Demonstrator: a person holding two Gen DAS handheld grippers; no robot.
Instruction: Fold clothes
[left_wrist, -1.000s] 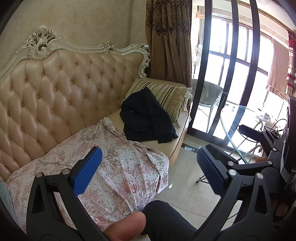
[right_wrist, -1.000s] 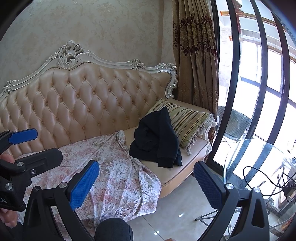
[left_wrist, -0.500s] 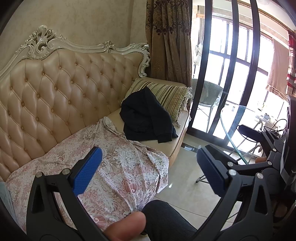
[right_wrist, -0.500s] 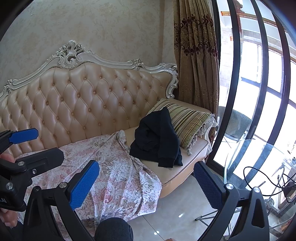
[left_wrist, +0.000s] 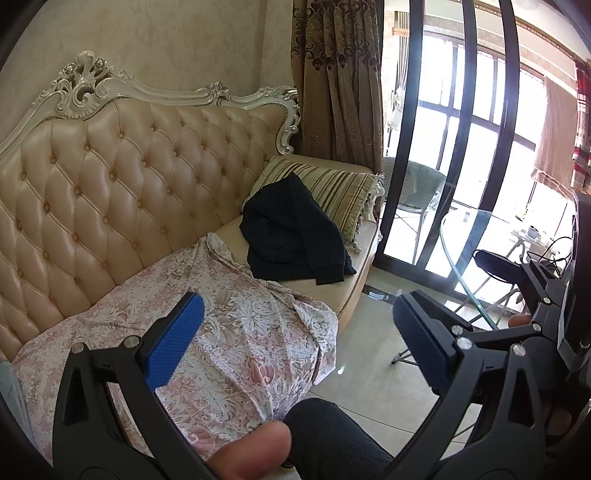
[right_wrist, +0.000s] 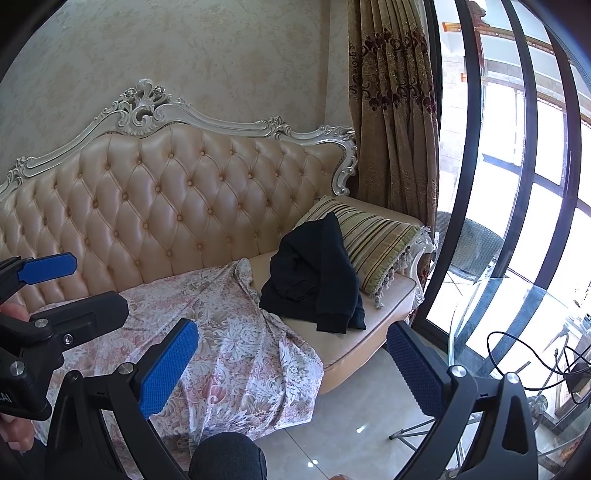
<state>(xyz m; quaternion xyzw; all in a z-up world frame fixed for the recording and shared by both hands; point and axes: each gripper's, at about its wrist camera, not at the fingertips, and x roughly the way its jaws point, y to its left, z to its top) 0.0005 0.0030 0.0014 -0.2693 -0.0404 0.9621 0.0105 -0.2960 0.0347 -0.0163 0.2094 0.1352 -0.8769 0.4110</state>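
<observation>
A dark navy garment (left_wrist: 291, 236) lies crumpled on the sofa seat, partly on a striped cushion (left_wrist: 332, 192); it also shows in the right wrist view (right_wrist: 314, 277). A pink floral cloth (left_wrist: 221, 332) covers the sofa seat nearer to me and hangs over the front edge (right_wrist: 236, 354). My left gripper (left_wrist: 295, 343) is open and empty, held in the air well short of the sofa. My right gripper (right_wrist: 291, 365) is open and empty, also away from the clothes. The left gripper's blue pad (right_wrist: 48, 267) shows at the left of the right wrist view.
A tufted cream sofa (right_wrist: 166, 221) with a carved white frame stands against the wall. Brown curtains (right_wrist: 395, 110) and tall glass doors (left_wrist: 461, 147) are at the right. A glass table (right_wrist: 535, 332) with cables stands at the right. My knee (left_wrist: 332, 439) is below the grippers.
</observation>
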